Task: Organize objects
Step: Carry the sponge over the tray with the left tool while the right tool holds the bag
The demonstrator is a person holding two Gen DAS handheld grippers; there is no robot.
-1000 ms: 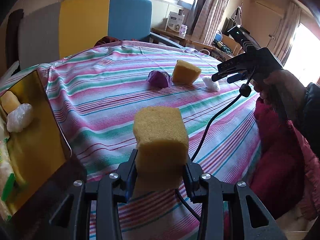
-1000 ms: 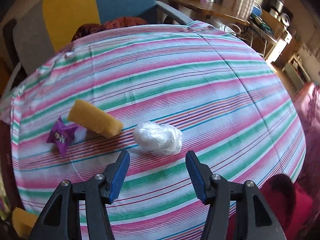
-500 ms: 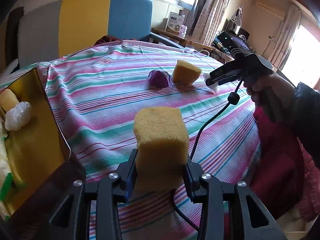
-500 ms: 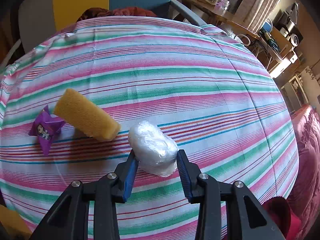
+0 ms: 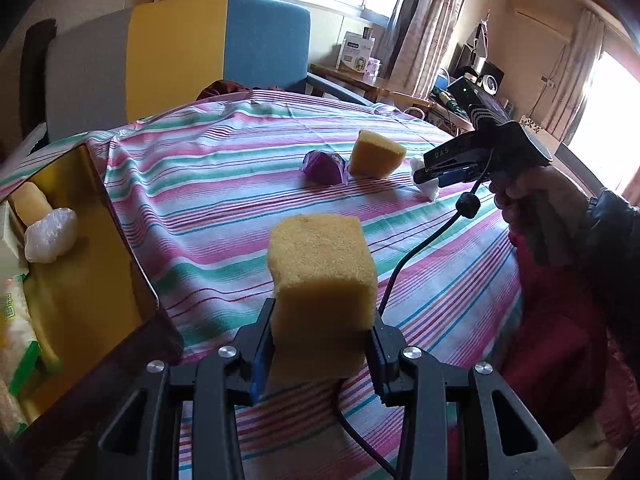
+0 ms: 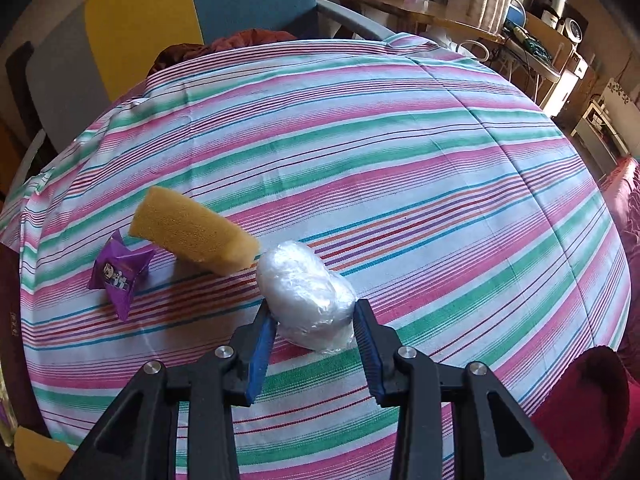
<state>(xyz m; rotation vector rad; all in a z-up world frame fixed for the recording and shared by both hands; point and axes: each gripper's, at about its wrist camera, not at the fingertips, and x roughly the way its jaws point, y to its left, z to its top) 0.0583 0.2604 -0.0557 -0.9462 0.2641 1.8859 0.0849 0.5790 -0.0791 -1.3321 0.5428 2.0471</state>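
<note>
My left gripper is shut on a yellow sponge block and holds it above the striped tablecloth, right of a gold box. My right gripper is shut on a white plastic-wrapped bundle that rests on the cloth; the same gripper shows in the left wrist view. A second yellow sponge leans next to a purple wrapped packet, just left of the bundle. They also show in the left wrist view, sponge and packet.
The gold box holds a white wrapped bundle, a pale yellow piece and green-white packets. A grey, yellow and blue chair stands behind the round table. A dark red cloth lies at the right table edge.
My right gripper moved down and forward onto the white bundle and closed its jaws on it. My left gripper kept hold of the sponge block almost still.
</note>
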